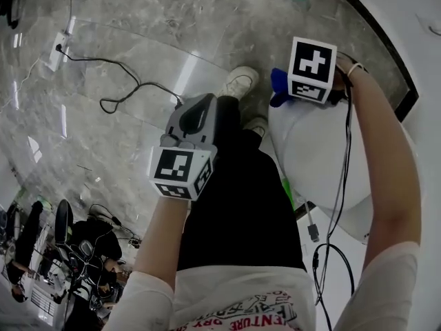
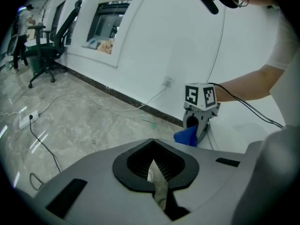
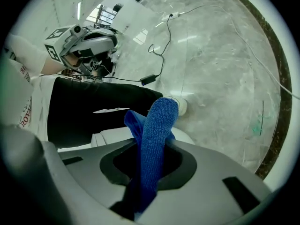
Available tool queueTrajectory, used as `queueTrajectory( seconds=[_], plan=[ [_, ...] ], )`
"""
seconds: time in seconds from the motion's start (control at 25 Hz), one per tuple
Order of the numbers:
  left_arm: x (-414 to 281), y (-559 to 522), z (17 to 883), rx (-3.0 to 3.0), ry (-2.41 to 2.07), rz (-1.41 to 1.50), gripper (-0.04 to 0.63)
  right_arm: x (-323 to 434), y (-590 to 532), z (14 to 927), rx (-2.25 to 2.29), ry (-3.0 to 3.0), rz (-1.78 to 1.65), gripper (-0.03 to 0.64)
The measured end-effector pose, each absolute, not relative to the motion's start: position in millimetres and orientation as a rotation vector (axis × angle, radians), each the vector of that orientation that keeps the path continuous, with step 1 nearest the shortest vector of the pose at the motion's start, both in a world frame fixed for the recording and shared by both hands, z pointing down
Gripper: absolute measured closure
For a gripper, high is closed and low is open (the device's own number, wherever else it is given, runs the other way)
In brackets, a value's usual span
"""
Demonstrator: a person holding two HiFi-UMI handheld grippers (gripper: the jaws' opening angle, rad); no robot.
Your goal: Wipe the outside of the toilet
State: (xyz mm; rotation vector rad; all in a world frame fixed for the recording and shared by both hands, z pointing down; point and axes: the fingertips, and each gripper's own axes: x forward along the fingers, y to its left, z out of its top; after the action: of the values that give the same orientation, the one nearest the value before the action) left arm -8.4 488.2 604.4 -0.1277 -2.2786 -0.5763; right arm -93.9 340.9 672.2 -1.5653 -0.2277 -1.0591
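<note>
Right gripper [image 3: 149, 172] was noted clamped on the blue cloth [image 3: 157, 125], which was held at the far edge of the white toilet [image 1: 320, 161]. Left gripper [image 2: 158, 184] was recorded above the marble floor [image 1: 138, 33], jaws drawn together, nothing gripped.

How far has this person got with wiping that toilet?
Done: the right gripper is shut on the blue cloth. In hand: the cloth sits against the far edge of the white toilet. To do: no wiped trace shows, so most of the outside may remain. The left gripper hangs aside, empty.
</note>
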Motion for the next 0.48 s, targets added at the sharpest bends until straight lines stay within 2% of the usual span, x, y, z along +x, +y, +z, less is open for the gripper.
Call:
queueTrajectory(
  seconds=[0.28, 0.48],
  plan=[
    [-2.7, 481.8, 579.7, -0.215, -2.260, -0.566, 0.589, -68.6, 373.8, 626.0, -1.677, -0.342, -0.803, 0.541],
    [-56.2, 471.1, 543.6, -0.124, -2.319, -0.458, 0.589, -124.2, 396.6, 595.3, -1.586, -0.796, -0.637, 0.541]
  ],
)
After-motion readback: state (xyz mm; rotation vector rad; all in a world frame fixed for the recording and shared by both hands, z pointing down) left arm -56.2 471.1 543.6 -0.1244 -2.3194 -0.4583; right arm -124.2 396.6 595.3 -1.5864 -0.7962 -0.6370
